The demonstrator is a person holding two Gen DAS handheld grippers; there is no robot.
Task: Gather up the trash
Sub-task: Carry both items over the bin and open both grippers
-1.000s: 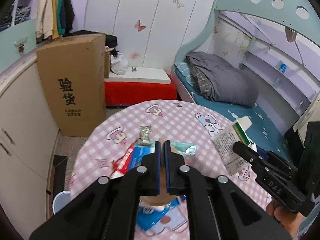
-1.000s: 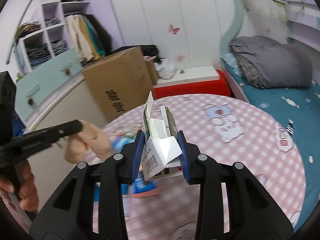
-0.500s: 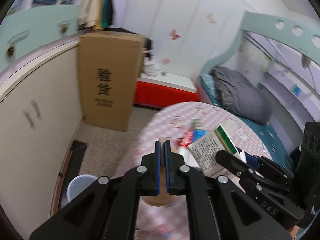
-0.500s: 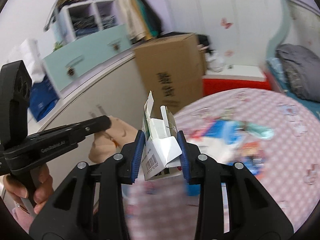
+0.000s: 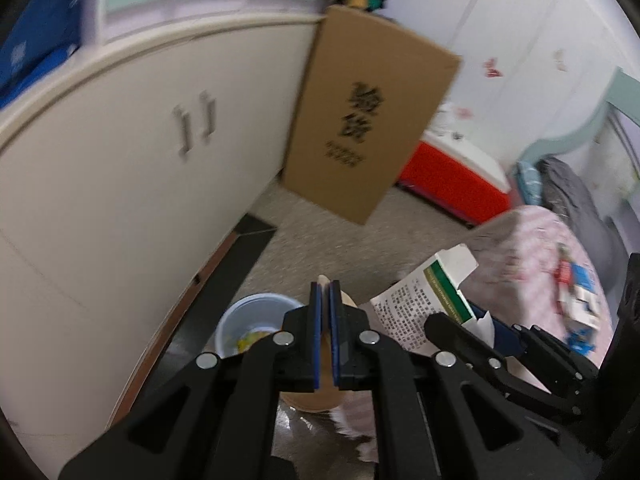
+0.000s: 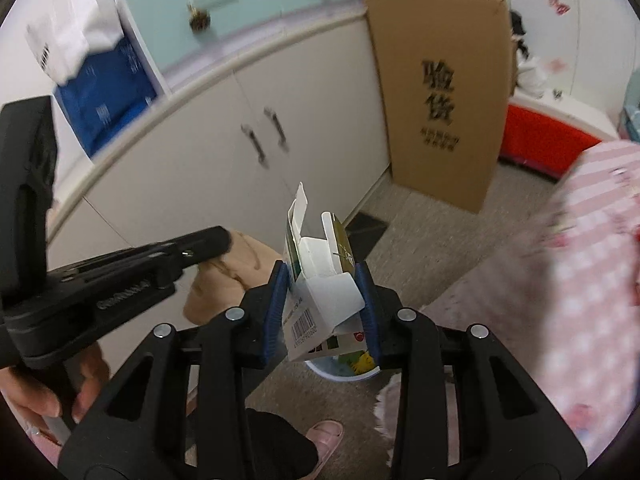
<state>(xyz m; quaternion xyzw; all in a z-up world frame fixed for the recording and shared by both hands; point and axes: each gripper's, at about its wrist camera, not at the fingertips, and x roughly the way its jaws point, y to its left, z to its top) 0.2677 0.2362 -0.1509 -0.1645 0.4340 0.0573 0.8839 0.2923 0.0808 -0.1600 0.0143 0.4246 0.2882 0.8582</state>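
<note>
Loosening on carton [image 6: 320, 296] above floor bin [image 6: 340, 378], right tool [image 6: 322, 276]; left tool [image 5: 325, 292] pinching tan scrap [image 5: 310, 398].

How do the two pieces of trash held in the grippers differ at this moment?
The small carton sits between wide-set jaws of the right gripper, which have just been opening; the tan paper piece is pinched thin in the nearly shut left gripper. The carton is white and green, printed, with open flaps; the paper piece is plain tan and crumpled. Both are over the floor near the blue bin.

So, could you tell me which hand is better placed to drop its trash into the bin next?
Right: its tongs hold the carton directly above the blue bin, jaws just loosening.
</note>
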